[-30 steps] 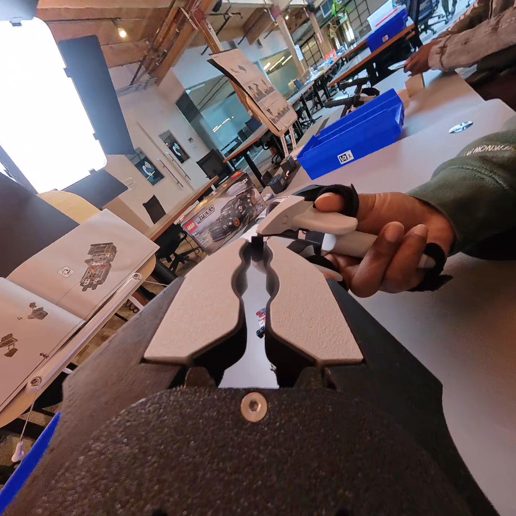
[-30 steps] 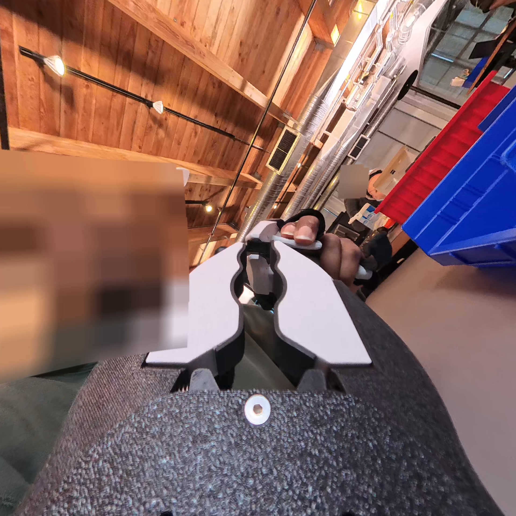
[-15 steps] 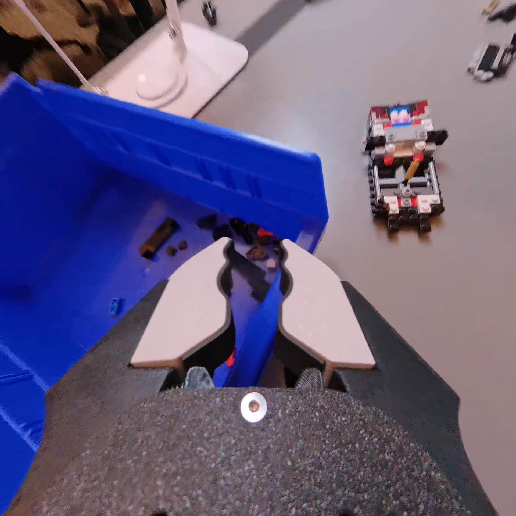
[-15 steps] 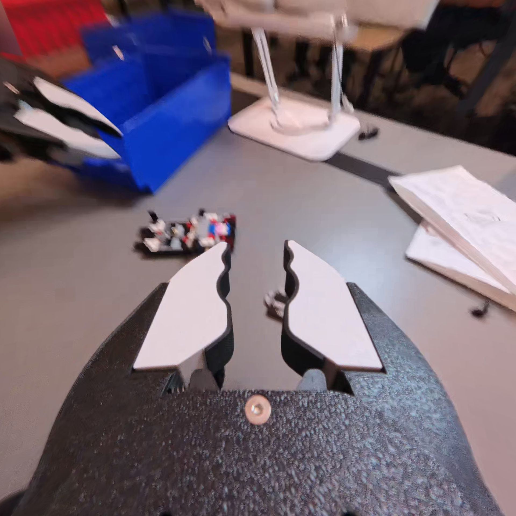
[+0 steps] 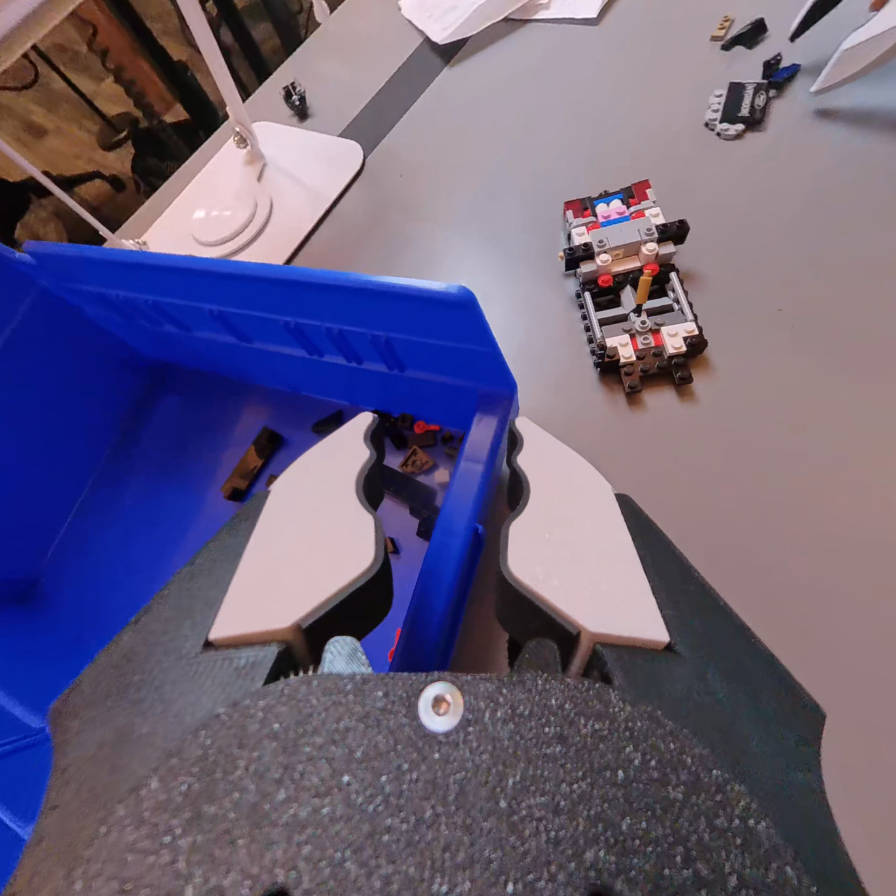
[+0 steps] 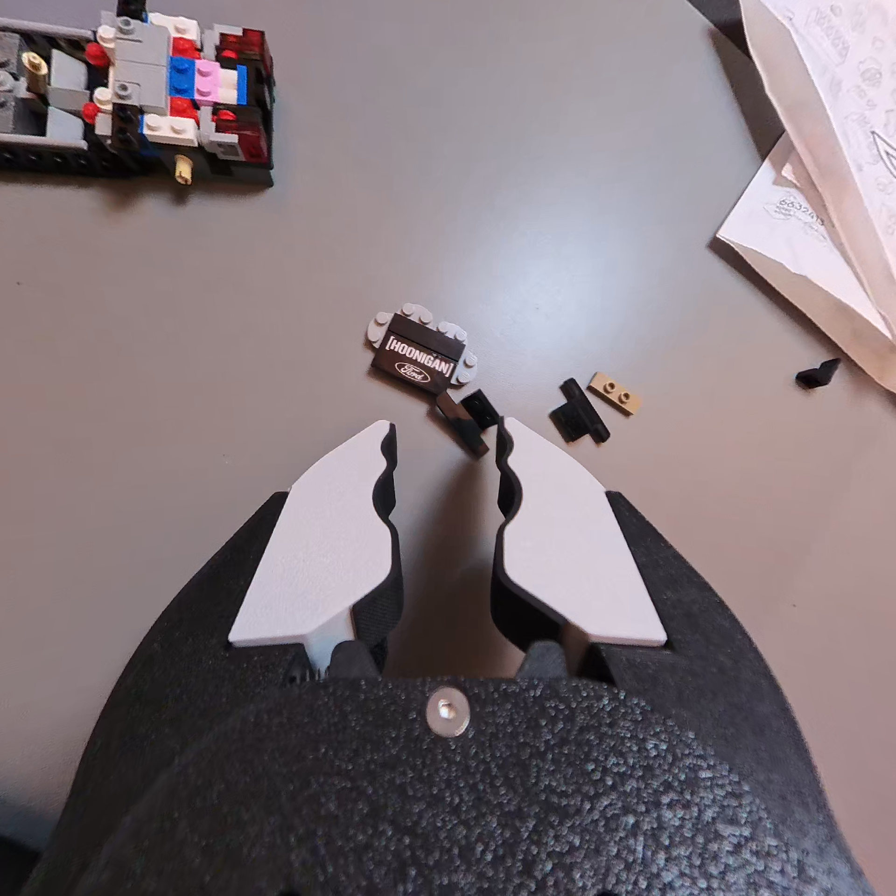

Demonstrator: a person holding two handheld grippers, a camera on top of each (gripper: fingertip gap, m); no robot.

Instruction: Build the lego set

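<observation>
My left gripper (image 5: 441, 422) is open and straddles the right wall of a blue bin (image 5: 271, 310) near its corner, one finger inside and one outside. Several small dark and red bricks (image 5: 417, 451) lie in the bin. A partly built brick car (image 5: 630, 286) sits on the grey table to the right. My right gripper (image 6: 446, 424) is open and empty, low over the table, with two small black pieces (image 6: 465, 422) just ahead between its tips. A black printed tile on grey pieces (image 6: 422, 359) lies beyond them. The car (image 6: 145, 97) shows at the top left.
A black bracket piece (image 6: 579, 412), a tan plate (image 6: 613, 392) and a small black piece (image 6: 819, 373) lie to the right. White paper bags (image 6: 824, 194) lie at the right edge. A white stand base (image 5: 242, 194) sits behind the bin. The grippers' ends are close to 30 cm from one another. To the tan plate (image 6: 613, 392): right tips about 5 cm, left tips about 35 cm.
Both grippers swung down from facing the room to the table. Since half a second ago, my left jaws have opened wider over the bin wall and my right gripper has come close to the loose pieces.
</observation>
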